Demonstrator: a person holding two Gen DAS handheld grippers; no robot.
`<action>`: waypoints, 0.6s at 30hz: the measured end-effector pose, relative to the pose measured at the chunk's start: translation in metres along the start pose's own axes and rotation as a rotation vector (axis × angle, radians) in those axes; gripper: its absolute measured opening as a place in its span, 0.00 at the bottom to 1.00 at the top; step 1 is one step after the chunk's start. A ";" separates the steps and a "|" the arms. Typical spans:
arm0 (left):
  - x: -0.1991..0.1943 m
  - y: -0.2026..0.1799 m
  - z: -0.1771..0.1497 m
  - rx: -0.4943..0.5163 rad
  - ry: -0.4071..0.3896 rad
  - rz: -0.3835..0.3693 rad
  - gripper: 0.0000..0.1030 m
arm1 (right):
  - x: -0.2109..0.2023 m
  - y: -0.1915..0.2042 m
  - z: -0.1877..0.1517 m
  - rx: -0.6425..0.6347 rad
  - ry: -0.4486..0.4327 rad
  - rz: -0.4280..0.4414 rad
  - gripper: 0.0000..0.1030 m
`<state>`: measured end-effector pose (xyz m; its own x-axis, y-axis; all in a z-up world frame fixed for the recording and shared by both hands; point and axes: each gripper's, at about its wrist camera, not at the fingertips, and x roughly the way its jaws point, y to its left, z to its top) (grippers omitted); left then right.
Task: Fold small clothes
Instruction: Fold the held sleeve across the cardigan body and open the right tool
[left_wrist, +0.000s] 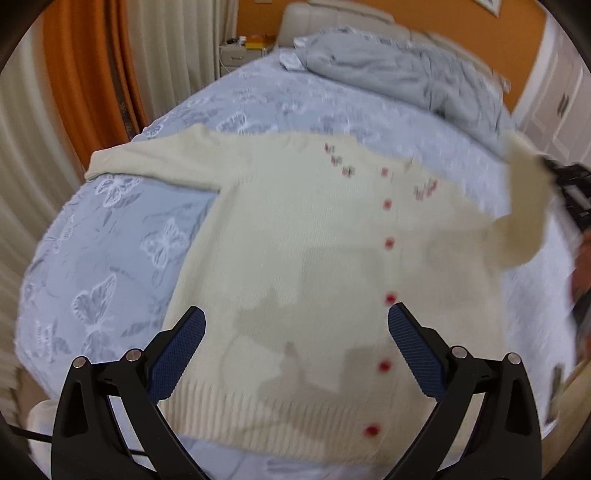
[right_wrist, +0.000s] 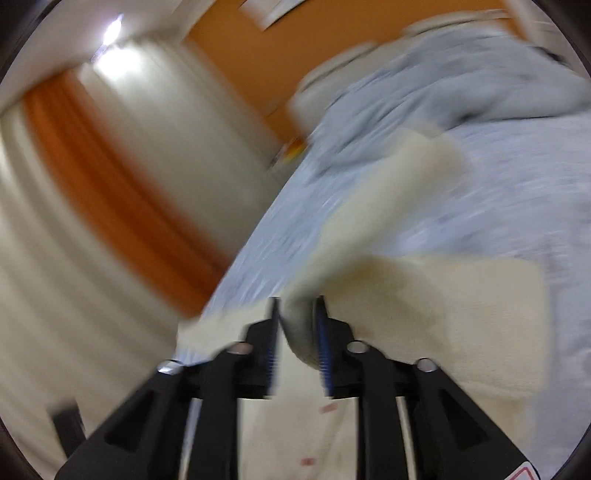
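Fingers, left: black arms with blue cross-hatched pads, spread wide above the cardigan's hem, nothing between them; left gripper (left_wrist: 296, 325).
Fingers, right: narrow, pinching a fold of cream knit between the blue pads; right gripper (right_wrist: 297, 310).
Cardigan (left_wrist: 295, 258): cream knit, lying front up and flat on the bed, ribbed hem nearest the left camera.
Buttons (left_wrist: 388, 243): six red ones that I can count, small and round, in one line down the front; small pink motifs near the neck are too blurred to count.
Sleeves: two; left sleeve (left_wrist: 147, 162) lies straight out on the bed, right sleeve (left_wrist: 524, 221) is lifted off it in the right fingers.
Bed (left_wrist: 110, 258): pale blue cover with a raised butterfly pattern.
Blanket (left_wrist: 406, 74): grey, soft, crumpled in one heap at the far end.
Curtains (left_wrist: 85, 74): cream and orange pleats beside the bed.
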<state>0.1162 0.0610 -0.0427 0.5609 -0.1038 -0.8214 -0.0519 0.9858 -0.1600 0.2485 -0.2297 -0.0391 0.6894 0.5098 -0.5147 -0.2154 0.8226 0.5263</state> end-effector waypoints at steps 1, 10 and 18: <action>0.001 0.004 0.010 -0.039 -0.012 -0.032 0.95 | 0.014 0.009 -0.007 -0.030 0.023 -0.029 0.28; 0.081 0.012 0.081 -0.235 0.080 -0.245 0.95 | -0.029 -0.075 -0.084 0.182 0.066 -0.348 0.48; 0.209 0.013 0.086 -0.434 0.254 -0.144 0.65 | -0.012 -0.163 -0.095 0.569 0.103 -0.321 0.48</action>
<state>0.3038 0.0638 -0.1694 0.3725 -0.3158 -0.8727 -0.3574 0.8190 -0.4489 0.2100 -0.3460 -0.1832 0.5827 0.3065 -0.7527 0.4085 0.6903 0.5972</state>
